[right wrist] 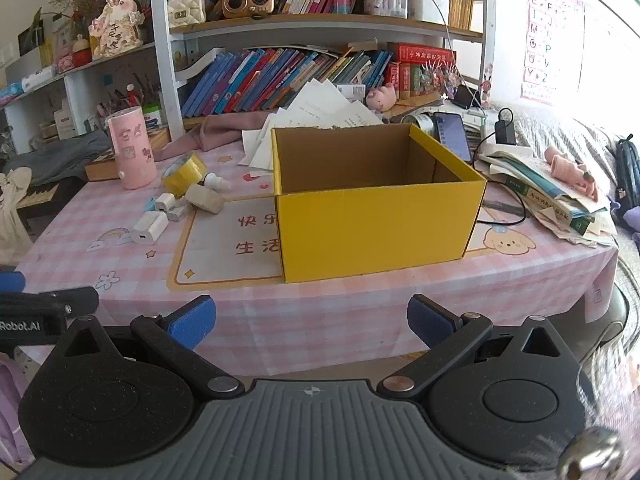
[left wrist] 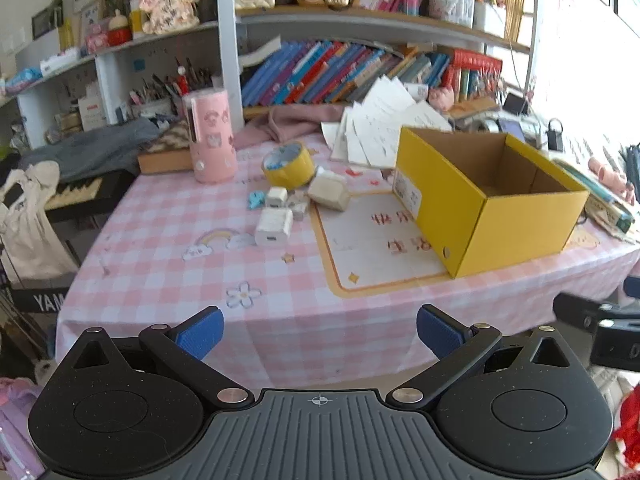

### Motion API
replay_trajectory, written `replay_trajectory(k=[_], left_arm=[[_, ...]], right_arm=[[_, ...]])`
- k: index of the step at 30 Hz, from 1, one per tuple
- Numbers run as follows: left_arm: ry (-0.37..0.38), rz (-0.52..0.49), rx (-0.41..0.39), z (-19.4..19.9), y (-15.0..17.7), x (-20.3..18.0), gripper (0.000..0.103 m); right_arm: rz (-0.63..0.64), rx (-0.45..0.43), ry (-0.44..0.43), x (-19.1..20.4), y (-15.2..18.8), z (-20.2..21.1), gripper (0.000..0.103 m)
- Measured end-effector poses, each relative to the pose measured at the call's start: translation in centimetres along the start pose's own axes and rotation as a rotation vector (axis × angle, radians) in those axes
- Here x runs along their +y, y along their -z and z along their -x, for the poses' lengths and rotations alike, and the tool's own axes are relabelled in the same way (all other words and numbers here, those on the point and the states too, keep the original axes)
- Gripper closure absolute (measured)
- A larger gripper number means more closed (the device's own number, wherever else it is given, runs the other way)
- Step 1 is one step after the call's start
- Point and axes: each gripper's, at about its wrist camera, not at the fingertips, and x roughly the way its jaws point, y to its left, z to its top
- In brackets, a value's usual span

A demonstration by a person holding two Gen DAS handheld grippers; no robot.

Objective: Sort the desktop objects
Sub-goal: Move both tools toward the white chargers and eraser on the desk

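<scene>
An open, empty yellow cardboard box point(left wrist: 516, 224) point(right wrist: 376, 232) stands on the pink checked tablecloth point(left wrist: 168, 264) point(right wrist: 360, 300). Left of it lie a yellow tape roll point(left wrist: 288, 166) point(right wrist: 184, 174), a white charger point(left wrist: 274, 227) point(right wrist: 149, 227), a smaller white plug point(left wrist: 277, 197) point(right wrist: 164, 201), a beige block point(left wrist: 329, 191) point(right wrist: 204, 199) and a small blue piece point(left wrist: 255, 199). My left gripper point(left wrist: 320, 330) is open and empty, off the table's front edge. My right gripper point(right wrist: 312, 320) is open and empty in front of the box.
A pink cup point(left wrist: 211, 136) point(right wrist: 133, 148) stands at the back left. Loose papers point(left wrist: 384, 128), a pink cloth point(left wrist: 288, 122) and bookshelves point(right wrist: 320, 20) are behind. Books point(right wrist: 544, 188), a phone point(right wrist: 452, 134) and cables lie at the right.
</scene>
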Motion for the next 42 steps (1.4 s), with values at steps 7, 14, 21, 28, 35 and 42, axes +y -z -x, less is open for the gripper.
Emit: replay_trajectory(k=[7, 14, 21, 28, 35, 42], left_arm=[[0.007, -0.018, 0.006, 0.29, 0.23, -0.13, 0.000], [0.014, -0.050, 0.026, 0.30, 0.71, -0.35, 0.000], [0.022, -0.040, 0.015, 0.59, 0.72, -0.04, 0.000], [0.014, -0.030, 0.013, 0.56, 0.54, 0.13, 0.000], [0.009, -0.030, -0.011, 0.88, 0.45, 0.15, 0.000], [0.004, -0.040, 0.008, 0.75, 0.84, 0.06, 0.000]], right_arm=[[-0.011, 0.007, 0.001, 0.04, 0.22, -0.01, 0.000], [-0.002, 0.014, -0.007, 0.18, 0.32, -0.03, 0.002], [0.000, 0.002, -0.027, 0.36, 0.44, 0.17, 0.001], [-0.017, -0.009, -0.030, 0.18, 0.49, 0.46, 0.000], [-0.032, -0.005, -0.032, 0.05, 0.58, 0.45, 0.000], [-0.027, -0.016, -0.005, 0.20, 0.48, 0.44, 0.000]])
